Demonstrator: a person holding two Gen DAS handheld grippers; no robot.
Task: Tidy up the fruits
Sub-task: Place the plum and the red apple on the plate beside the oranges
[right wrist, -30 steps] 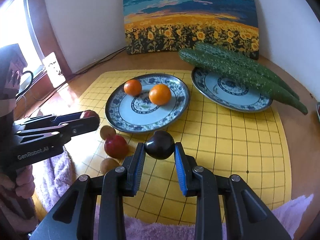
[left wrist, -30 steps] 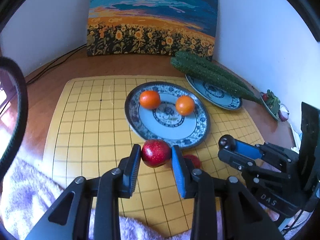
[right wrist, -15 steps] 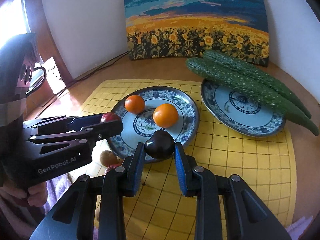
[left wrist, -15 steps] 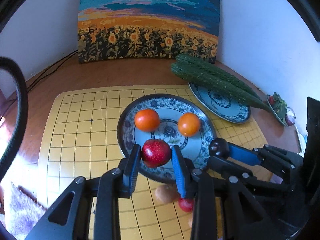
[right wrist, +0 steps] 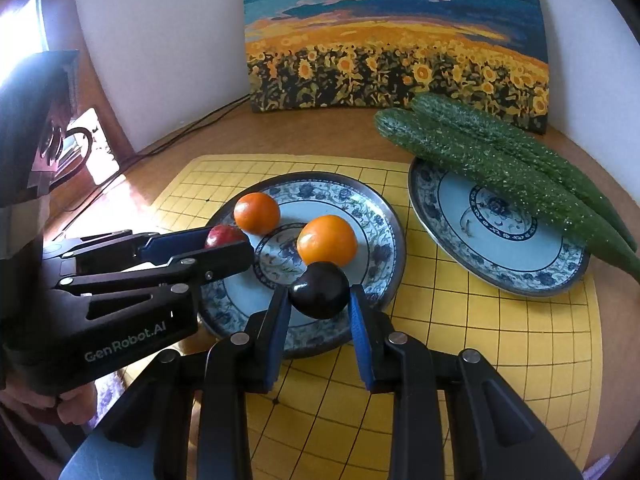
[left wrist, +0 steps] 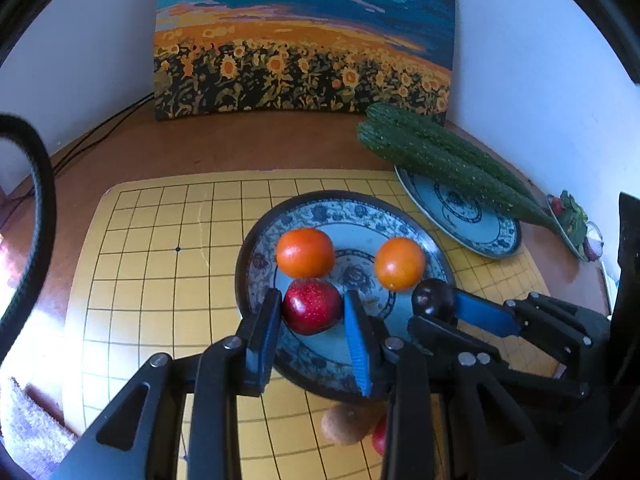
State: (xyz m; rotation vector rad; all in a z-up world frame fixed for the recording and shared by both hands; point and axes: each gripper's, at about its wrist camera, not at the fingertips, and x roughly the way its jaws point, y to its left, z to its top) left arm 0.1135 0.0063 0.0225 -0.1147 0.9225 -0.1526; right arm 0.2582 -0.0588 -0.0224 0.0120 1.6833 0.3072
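Observation:
My left gripper (left wrist: 312,312) is shut on a red plum (left wrist: 312,306) and holds it over the near side of the blue patterned fruit plate (left wrist: 320,208), close to two oranges (left wrist: 305,253) (left wrist: 400,264). My right gripper (right wrist: 320,304) is shut on a dark purple plum (right wrist: 320,290) above the same plate's (right wrist: 384,216) front rim, beside an orange (right wrist: 327,240). Each gripper shows in the other's view: the right one (left wrist: 434,300), the left one (right wrist: 228,240).
A second patterned plate (right wrist: 560,276) at the right carries two long cucumbers (right wrist: 500,160). A yellow grid mat (right wrist: 500,340) covers the wooden table. A kiwi (left wrist: 344,424) and a red fruit (left wrist: 378,438) lie on the mat below the left gripper. A sunflower painting (right wrist: 392,40) leans on the wall.
Both grippers have moved forward with their plums, from above the mat in front of the plate to over the plate, near the oranges.

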